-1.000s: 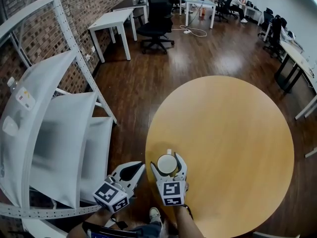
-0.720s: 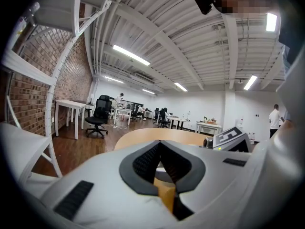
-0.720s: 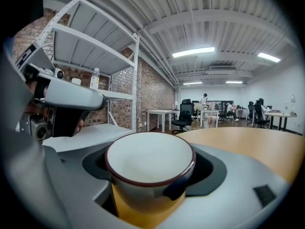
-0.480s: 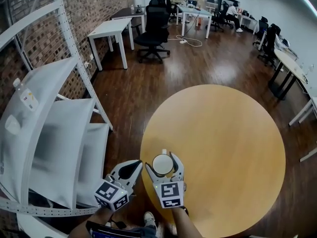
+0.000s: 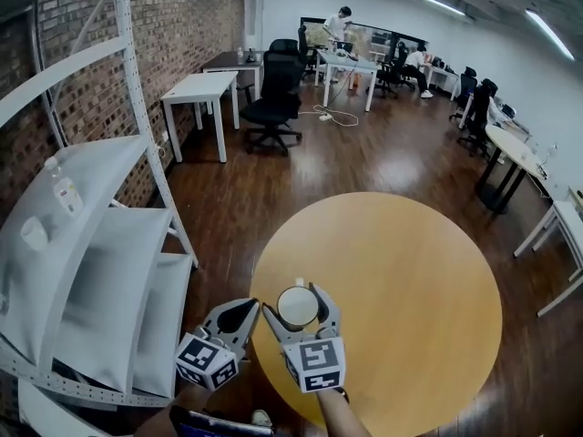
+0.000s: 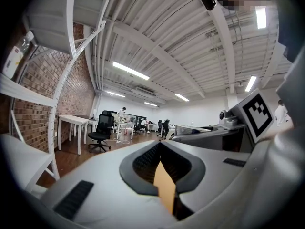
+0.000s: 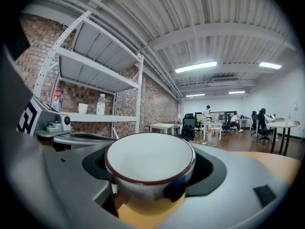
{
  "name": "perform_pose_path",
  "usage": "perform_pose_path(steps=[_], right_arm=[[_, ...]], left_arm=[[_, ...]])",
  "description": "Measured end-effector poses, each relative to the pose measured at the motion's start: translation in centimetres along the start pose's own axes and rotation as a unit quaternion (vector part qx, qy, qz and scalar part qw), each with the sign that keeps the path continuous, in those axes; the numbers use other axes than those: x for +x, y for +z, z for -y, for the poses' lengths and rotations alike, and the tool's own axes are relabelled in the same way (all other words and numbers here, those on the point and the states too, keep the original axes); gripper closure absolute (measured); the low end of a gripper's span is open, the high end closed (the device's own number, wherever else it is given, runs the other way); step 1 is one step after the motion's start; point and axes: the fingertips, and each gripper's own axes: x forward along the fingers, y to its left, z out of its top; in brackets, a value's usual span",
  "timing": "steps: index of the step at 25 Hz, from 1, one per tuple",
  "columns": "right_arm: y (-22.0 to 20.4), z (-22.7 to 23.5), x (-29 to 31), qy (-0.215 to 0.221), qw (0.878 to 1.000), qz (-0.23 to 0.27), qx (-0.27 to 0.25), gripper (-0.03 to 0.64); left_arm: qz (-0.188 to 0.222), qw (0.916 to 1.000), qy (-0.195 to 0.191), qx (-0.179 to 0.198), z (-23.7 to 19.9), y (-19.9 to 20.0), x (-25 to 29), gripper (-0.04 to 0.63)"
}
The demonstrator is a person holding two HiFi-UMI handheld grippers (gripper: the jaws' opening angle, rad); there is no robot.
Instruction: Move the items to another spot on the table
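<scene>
One white ceramic cup with a dark red rim is at the near left edge of the single round wooden table. The right gripper clasps it. Just left, the left gripper is clenched, tips together, holding nothing.

Cup base: was hidden inside the right gripper.
Bottle label: was too small to read.
Forearm: was cut off below.

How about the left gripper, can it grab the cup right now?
Probably not. The cup sits clamped in the right gripper, whose jaws cover both its sides, and the left gripper is shut beside them. Only the cup's open top is free.
</scene>
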Motion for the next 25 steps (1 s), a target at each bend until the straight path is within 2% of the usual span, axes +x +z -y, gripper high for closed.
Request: perform_pose_path(steps=[4,11,17,25], right_arm=[[1.9,-0.3,-1.2,-0.001,1.000,0.010,-0.018,0.199],[2.4,-0.7,-3.3,-0.012,0.999,0.007,-0.029,0.199],[2.5,0.5,-4.8,-0.042,0.999,0.011,-0.027,0.199],[2.4,3.8,-8.0,-0.090,0.996,0.015,-0.021,0.199]], left_arm=[[0.023,0.9996,-0.002,0.016,1.1,1.8,-0.5,0.591],[0.033,0.9993,-0.007,0.015,2.7,2.9,-1.7,0.591],[0.033,0.9988,-0.032,0.018,4.0,2.9,-1.0,0.591],[0.030,0.9952,-0.090,0.026,7.8,3.0,1.3,0.591]])
